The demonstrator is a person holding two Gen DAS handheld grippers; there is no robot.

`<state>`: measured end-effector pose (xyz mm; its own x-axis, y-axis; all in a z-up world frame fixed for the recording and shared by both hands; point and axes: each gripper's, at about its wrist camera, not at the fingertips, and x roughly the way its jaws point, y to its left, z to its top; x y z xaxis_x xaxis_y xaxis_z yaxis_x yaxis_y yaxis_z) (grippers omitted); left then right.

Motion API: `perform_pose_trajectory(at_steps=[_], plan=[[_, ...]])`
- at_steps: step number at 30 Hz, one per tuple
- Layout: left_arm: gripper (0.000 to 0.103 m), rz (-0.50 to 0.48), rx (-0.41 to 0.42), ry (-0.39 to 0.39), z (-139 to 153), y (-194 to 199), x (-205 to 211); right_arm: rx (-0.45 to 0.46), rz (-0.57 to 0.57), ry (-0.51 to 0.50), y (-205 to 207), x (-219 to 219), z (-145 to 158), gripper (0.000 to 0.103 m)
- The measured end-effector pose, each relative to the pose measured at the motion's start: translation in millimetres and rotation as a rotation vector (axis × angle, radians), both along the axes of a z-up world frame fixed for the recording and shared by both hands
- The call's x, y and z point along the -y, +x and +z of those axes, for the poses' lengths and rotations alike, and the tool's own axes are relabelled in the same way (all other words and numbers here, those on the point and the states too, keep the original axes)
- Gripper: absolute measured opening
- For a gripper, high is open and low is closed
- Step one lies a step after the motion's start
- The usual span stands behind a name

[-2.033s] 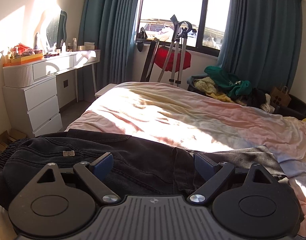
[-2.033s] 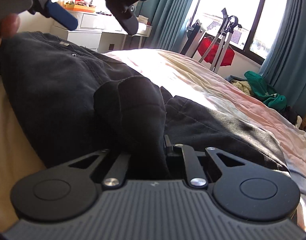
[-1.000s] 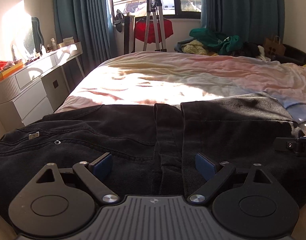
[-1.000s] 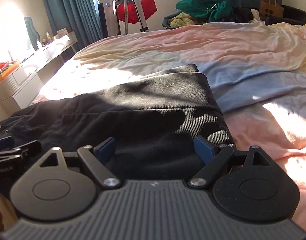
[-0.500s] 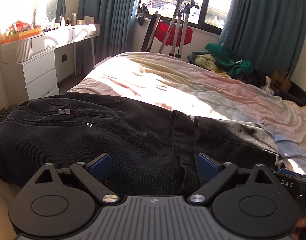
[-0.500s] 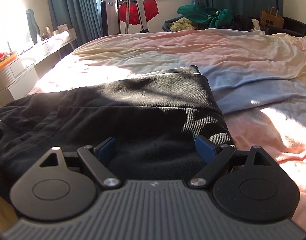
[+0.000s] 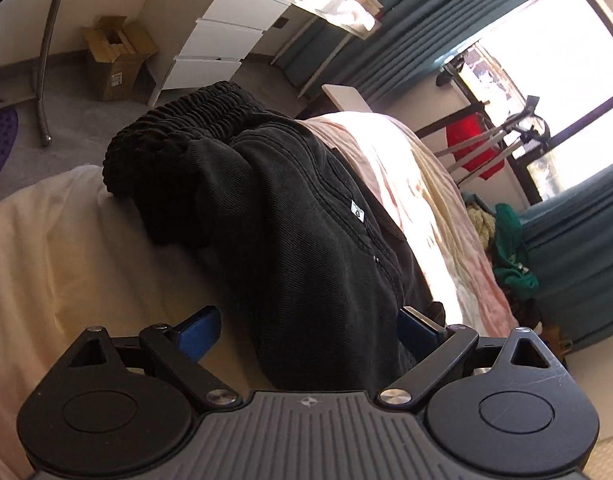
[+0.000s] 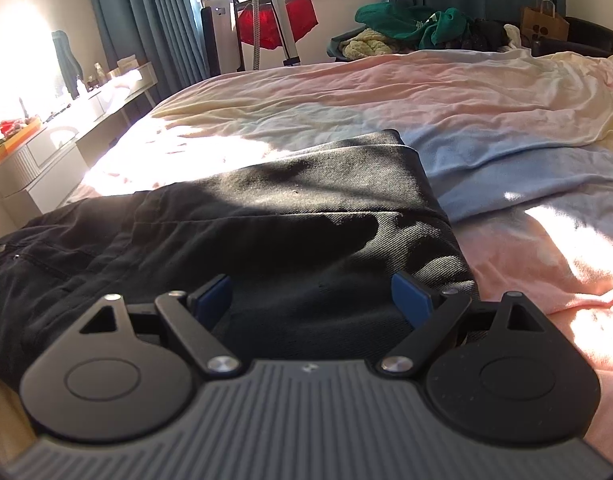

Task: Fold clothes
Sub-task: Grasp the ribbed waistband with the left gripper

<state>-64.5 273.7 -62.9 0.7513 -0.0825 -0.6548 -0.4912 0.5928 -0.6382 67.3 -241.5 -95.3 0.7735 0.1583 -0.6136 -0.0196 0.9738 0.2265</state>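
A pair of black trousers [image 8: 290, 224] lies folded across the near end of the bed [image 8: 386, 96]. In the left wrist view the trousers [image 7: 306, 248] show their gathered elastic waistband [image 7: 178, 136] at the bed's left edge, with a small white label [image 7: 358, 209] on the seam. My left gripper [image 7: 308, 330] is open and rolled sideways, its jaws on either side of the trousers' near edge. My right gripper [image 8: 312, 296] is open and level, low over the folded leg end, holding nothing.
A white dresser [image 7: 222, 36] and a cardboard box [image 7: 114, 60] stand on the floor left of the bed. A red chair with crutches [image 8: 274, 20] and a pile of green and yellow clothes [image 8: 406, 28] lie beyond the bed under the window.
My left gripper has rolled sideways and swung left toward the waistband end, staying open. My right gripper has stayed open over the leg end, after letting go of the cloth earlier.
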Motion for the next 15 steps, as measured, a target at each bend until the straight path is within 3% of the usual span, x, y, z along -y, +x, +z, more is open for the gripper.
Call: perform_pose_trajectory(at_steps=[5,7,10,15], plan=[[0.096,0.087,-0.022,-0.119,-24,7,-32,-0.003,0.0,-0.002,-1,-3,1,0.089],[0.096,0.147,-0.021,-0.199,-36,12,-48,0.0,0.001,-0.008,-2,-5,1,0.089],[0.096,0.245,0.056,-0.258,-46,12,-69,0.005,0.01,-0.025,-4,-8,1,0.089],[0.096,0.358,0.092,-0.348,-62,10,-86,0.061,0.04,-0.009,-13,-11,8,0.087]])
